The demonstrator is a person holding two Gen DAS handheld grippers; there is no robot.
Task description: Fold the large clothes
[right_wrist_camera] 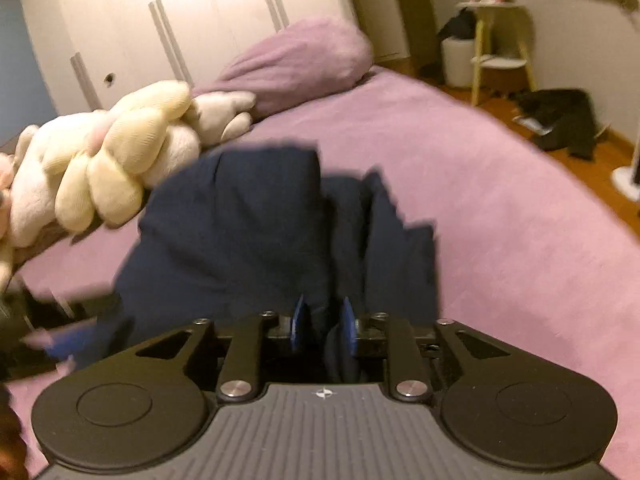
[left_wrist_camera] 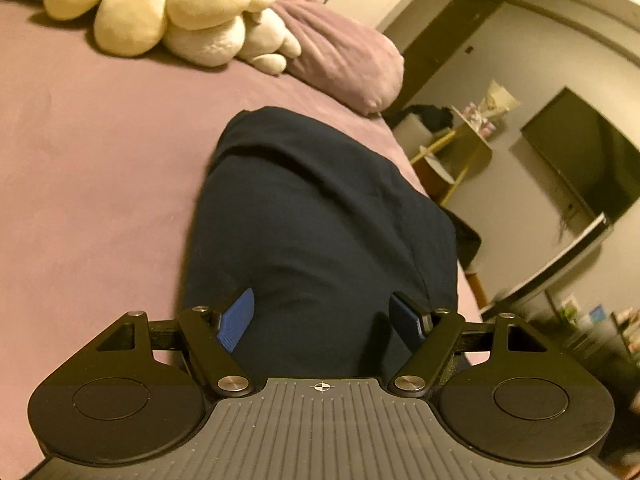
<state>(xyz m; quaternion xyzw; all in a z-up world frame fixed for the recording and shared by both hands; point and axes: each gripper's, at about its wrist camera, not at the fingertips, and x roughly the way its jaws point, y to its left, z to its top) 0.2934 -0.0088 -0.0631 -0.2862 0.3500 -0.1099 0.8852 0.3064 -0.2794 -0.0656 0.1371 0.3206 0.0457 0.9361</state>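
My left gripper (left_wrist_camera: 324,316) hangs wide open over the dark blue garment (left_wrist_camera: 320,216), which lies bunched on the purple bed (left_wrist_camera: 92,168). My right gripper (right_wrist_camera: 323,322) stands narrowly apart with a fold of cloth between its pads.

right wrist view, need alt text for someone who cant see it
A navy garment lies bunched on a purple bed, and the right gripper has a fold of it between its narrowly parted blue pads. A cream plush toy and a purple pillow lie beyond, before white wardrobe doors. The picture is blurred.
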